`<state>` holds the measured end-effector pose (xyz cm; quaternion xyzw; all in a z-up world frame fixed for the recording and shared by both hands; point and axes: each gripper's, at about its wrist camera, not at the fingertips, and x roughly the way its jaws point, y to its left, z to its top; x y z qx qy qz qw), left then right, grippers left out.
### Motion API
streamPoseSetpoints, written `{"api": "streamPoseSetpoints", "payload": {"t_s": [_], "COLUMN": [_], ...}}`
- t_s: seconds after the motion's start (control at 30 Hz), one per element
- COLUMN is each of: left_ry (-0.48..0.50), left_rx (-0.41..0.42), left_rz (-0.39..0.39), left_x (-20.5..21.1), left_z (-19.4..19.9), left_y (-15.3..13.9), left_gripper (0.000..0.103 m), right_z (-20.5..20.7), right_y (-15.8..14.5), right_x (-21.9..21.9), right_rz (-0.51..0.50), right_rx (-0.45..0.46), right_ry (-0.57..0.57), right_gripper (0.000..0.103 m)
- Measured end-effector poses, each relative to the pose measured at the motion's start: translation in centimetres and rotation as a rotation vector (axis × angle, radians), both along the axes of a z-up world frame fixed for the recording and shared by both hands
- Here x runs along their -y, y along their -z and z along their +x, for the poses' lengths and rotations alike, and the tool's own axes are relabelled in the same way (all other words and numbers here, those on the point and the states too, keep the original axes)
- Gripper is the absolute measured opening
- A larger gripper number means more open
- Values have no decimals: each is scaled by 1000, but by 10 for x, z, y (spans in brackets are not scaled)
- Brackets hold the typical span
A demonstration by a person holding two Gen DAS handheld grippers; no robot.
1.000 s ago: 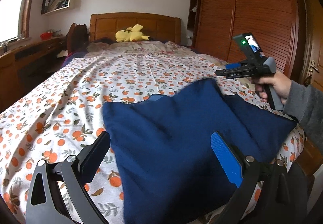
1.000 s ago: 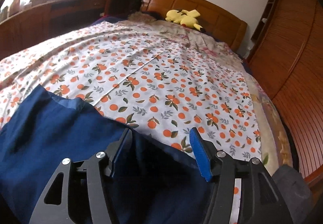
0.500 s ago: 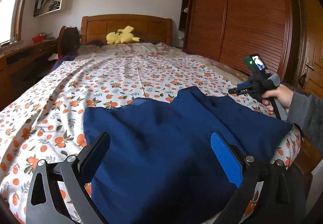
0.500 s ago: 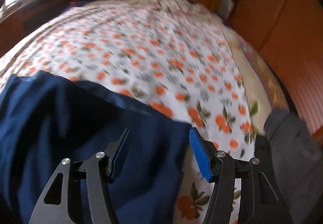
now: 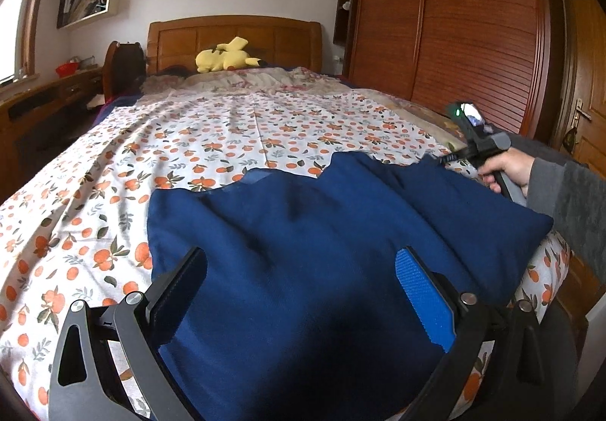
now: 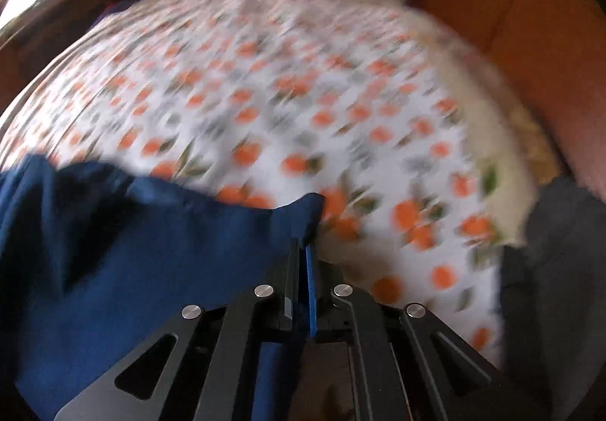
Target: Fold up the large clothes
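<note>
Right tongs (image 6: 303, 250) had just been closing and were clamped on the far right corner of the navy garment (image 5: 310, 250); cloth edge poked out past the tips. Right wrist view was heavily blurred, so I couldn't judge how much fabric sat between the pads.

Left tongs (image 5: 299, 288) stood wide apart, nothing gripped. Black pad to one side, blue pad (image 5: 422, 301) to the other, garment lying flat on the bedsheet (image 5: 227, 140) directly ahead of and under the gap. No contact that I could confirm.

Garment position: spread across the near end of the bed, most of it ahead of the left tongs, its right corner in the right tongs, just beside the bed's right edge. From the left view the right-hand grip unit (image 5: 473, 140) sat low at that corner, held by the person's hand (image 5: 507, 171).

My read on the step: corner pickup for the first fold, half done. One corner secured, the other not.

Next move as I judged it: bring the left tongs to the garment's far left corner, close on a single edge, then lift both together and carry the far edge toward me.

Risk: thin bite on the right could slip when lifted.
</note>
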<state>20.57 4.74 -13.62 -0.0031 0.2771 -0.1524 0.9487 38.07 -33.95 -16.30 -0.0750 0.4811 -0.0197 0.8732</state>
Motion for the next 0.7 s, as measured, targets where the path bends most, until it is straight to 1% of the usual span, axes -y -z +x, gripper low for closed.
{"api": "streamPoseSetpoints", "payload": {"t_s": [0.07,0.1,0.13,0.2,0.23,0.27,0.33,0.43,0.5,0.6,0.7], "left_ry": [9,15,17,18,19,20,24,29,31,33,32], "left_rx": [-4,-5,-6,-8,-9,-9,-7,-4,-3,-1,0], "left_rz": [5,4,5,8,10,12,15,15,16,16,17], "left_x": [3,4,5,6,7,7,9,11,12,12,13], "left_z": [1,1,1,1,1,1,0,-2,-2,-3,-3], "left_y": [1,1,2,2,2,3,3,2,2,2,2], "left_gripper": [100,100,100,100,100,100,100,100,100,100,100], "right_z": [-1,-2,-5,-13,-17,-24,-32,-59,-83,-115,-144], "right_y": [-5,-5,-4,-10,-15,-23,-37,-57,-69,-76,-72], "right_x": [1,0,-4,-9,-9,-10,-15,-31,-46,-73,-97], "right_rz": [-8,-17,-37,-73,-75,-63,-47,-41,-19,-6,27], "right_rx": [17,2,-16,-4,7,23,48,91,117,139,143], "right_ry": [26,29,8,-22,-26,-34,-56,-115,-161,-221,-281], "right_gripper": [4,5,9,30,45,47,47,48,49,53,53]}}
